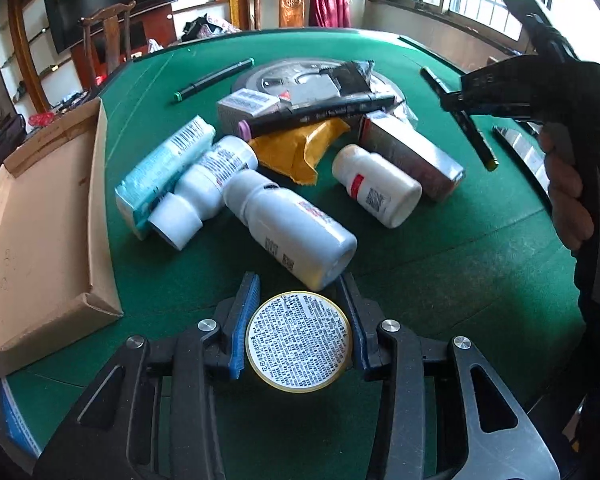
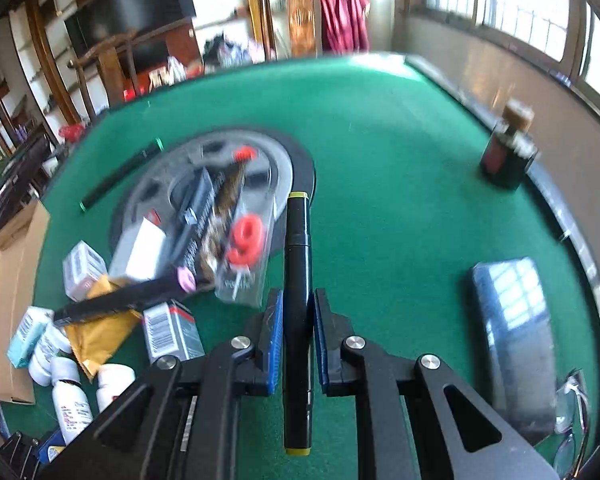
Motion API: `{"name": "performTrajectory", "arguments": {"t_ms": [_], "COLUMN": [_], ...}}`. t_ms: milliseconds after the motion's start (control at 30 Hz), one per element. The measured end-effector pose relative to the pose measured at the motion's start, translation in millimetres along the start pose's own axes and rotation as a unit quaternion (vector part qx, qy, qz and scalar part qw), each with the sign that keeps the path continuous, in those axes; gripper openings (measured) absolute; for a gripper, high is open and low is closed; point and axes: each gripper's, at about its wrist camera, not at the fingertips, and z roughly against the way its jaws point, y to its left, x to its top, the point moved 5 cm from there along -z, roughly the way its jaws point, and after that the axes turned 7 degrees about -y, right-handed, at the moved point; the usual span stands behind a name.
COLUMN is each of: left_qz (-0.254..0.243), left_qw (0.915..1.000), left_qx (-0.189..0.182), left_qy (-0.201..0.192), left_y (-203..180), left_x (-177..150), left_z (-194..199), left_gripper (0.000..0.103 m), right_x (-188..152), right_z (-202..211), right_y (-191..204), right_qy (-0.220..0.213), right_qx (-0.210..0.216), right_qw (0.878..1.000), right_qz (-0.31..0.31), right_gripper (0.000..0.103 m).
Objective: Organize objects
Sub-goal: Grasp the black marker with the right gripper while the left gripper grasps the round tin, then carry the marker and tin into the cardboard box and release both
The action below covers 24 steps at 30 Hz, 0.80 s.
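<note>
A round tin with a yellow rim and a printed label sits between the blue pads of my left gripper, and both pads press on its sides. Just beyond it a pile lies on the green felt: white bottles, a teal box, a yellow packet and a pink-ended marker. My right gripper is shut on a black marker with yellow ends, held lengthwise above the table. From the left wrist view that gripper hangs at the right, in a person's hand.
An open cardboard tray lies at the table's left edge. A green-ended marker rests near the grey centre disc. On the right side stand a dark jar and a blue-grey case, with glasses beside it.
</note>
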Motion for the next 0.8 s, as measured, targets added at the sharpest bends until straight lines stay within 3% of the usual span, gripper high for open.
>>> {"name": "performTrajectory", "arguments": {"t_ms": [367,800], "left_qz": [0.007,0.085], "left_qw": [0.9996,0.9942], "left_qx": [0.001,0.024], "left_qy": [-0.029,-0.062], "left_y": [1.5,74.5], "left_x": [22.6,34.7], "left_z": [11.3,38.4], "left_gripper": [0.039,0.039], "right_x": [6.0,-5.2], "right_z": [8.6,20.9], "right_y": [2.7,35.6], "right_qy": [-0.004,0.023], "right_qx": [0.057,0.157], "right_qw": [0.998,0.987], "right_qz": [-0.003,-0.002], "right_gripper": [0.013,0.013]}}
